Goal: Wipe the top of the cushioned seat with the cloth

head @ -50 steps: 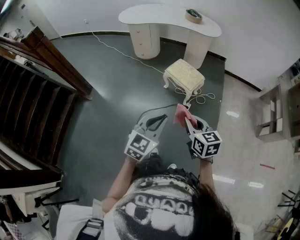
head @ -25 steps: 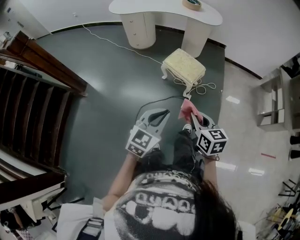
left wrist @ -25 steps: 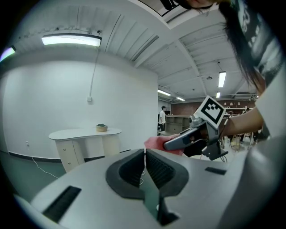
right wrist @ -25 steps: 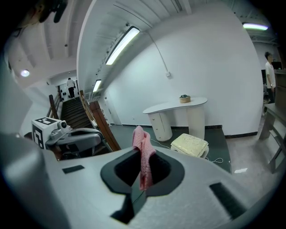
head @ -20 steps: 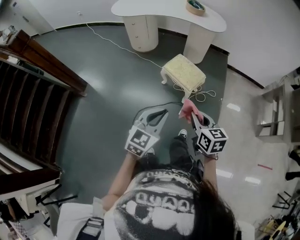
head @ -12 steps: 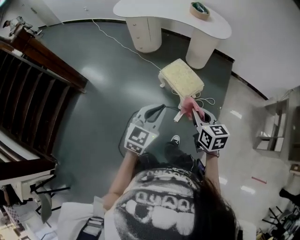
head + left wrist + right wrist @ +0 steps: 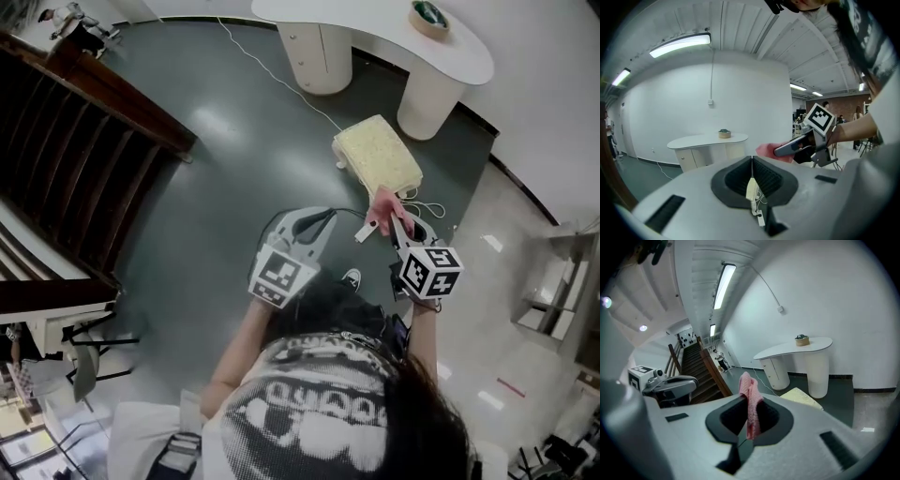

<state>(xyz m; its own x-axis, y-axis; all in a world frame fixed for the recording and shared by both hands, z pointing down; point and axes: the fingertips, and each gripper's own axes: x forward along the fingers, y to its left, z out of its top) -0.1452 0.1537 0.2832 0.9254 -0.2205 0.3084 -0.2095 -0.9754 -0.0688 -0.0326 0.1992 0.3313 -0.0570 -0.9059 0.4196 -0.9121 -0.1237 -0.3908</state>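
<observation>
The cushioned seat [image 7: 377,161] is a small cream stool with white legs, standing on the dark floor just beyond my grippers; the right gripper view shows the seat [image 7: 801,397] low and ahead. My right gripper [image 7: 393,218] is shut on the pink cloth [image 7: 384,202], which sticks up from the jaws as a crumpled strip [image 7: 750,399]. The cloth hangs near the seat's near edge, not touching it. My left gripper [image 7: 329,217] is level with the right one, shut with no cloth in it [image 7: 752,161]. A small cream tag [image 7: 751,189] dangles at its jaws.
A white curved table [image 7: 375,19] with a round roll [image 7: 429,16] on top stands behind the seat. A white cable [image 7: 272,80] runs across the floor to the seat's legs. A dark wooden staircase [image 7: 75,141] fills the left. Light tiles [image 7: 525,244] lie to the right.
The seat has come closer to my grippers and now lies just beyond the cloth. Both grippers hold the same pose; the cloth stays in the right one.
</observation>
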